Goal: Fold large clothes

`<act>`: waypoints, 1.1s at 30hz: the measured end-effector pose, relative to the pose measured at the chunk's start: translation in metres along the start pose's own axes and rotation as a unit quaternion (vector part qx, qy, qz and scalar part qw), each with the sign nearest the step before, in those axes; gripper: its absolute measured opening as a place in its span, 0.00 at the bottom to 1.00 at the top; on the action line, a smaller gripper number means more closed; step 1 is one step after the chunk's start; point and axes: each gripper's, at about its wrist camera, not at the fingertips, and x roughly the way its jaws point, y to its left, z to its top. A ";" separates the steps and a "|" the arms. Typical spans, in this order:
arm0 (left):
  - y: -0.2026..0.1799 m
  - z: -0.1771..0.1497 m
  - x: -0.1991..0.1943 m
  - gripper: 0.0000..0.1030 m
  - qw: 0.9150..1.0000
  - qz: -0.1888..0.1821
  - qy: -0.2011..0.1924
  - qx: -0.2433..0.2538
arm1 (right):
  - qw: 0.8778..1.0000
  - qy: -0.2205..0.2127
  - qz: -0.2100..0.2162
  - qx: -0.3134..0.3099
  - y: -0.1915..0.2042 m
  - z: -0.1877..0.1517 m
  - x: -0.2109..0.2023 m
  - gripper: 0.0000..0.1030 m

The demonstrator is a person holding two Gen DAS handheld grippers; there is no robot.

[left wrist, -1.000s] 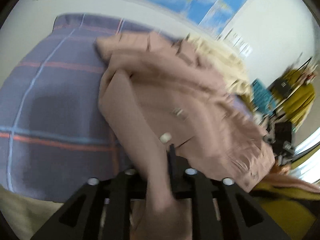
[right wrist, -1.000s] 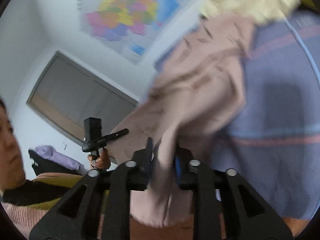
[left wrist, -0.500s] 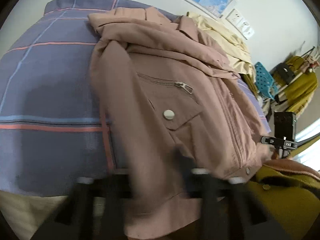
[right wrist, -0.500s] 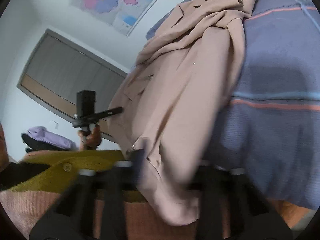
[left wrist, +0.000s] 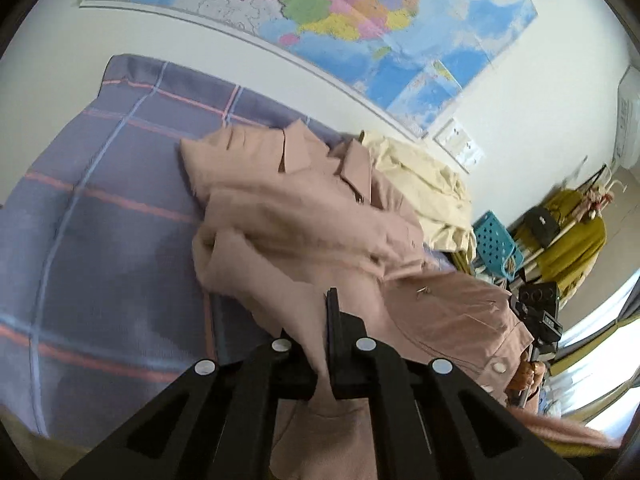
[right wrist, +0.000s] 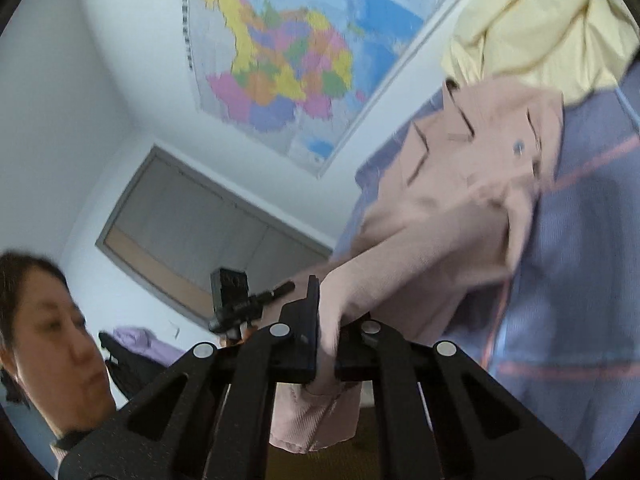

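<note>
I'm looking over the bed (left wrist: pixel 100 216), its purple plaid cover filling the nine o'clock side of the left view, and the pink jacket (left wrist: pixel 304 216) lies across it. The collar sits far out at twelve o'clock near the wall map (left wrist: pixel 360 12); the hem runs back toward six o'clock, right into my tools. So the long axis points straight away from me, collar far, hem near.

A cream garment (left wrist: pixel 424 176) is bunched just beside the jacket's shoulder, around one o'clock.

The left tool (left wrist: pixel 320 344) is clamped shut on the hem, fabric pinched between the jaws and spilling below them. In the right view, the right tool (right wrist: pixel 326 344) is closed the same way on another hem corner, cloth hanging under it at six o'clock.

Both tools sit about equally near the hem, well apart from the collar. My read: the next move carries the hem out toward twelve o'clock, and the risk is the loose sleeve bunching underneath.
</note>
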 end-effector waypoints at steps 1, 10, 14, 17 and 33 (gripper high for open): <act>0.002 0.007 -0.001 0.02 1.000 0.000 0.000 -0.006 | 1.000 -0.006 0.003 0.005 0.000 0.010 0.002 0.06; 0.000 0.109 0.028 0.03 0.999 0.038 0.004 0.008 | 0.998 -0.052 -0.021 0.028 -0.025 0.108 0.021 0.06; 0.009 0.153 0.065 0.03 0.998 0.060 0.031 0.009 | 0.995 -0.058 -0.048 0.063 -0.056 0.150 0.040 0.07; 0.026 0.179 0.103 0.03 0.995 0.079 0.059 -0.005 | 0.992 -0.056 -0.075 0.090 -0.083 0.174 0.056 0.07; 0.042 0.181 0.108 0.62 0.990 0.118 0.015 0.070 | 0.960 -0.045 -0.252 -0.112 -0.043 0.182 0.088 0.68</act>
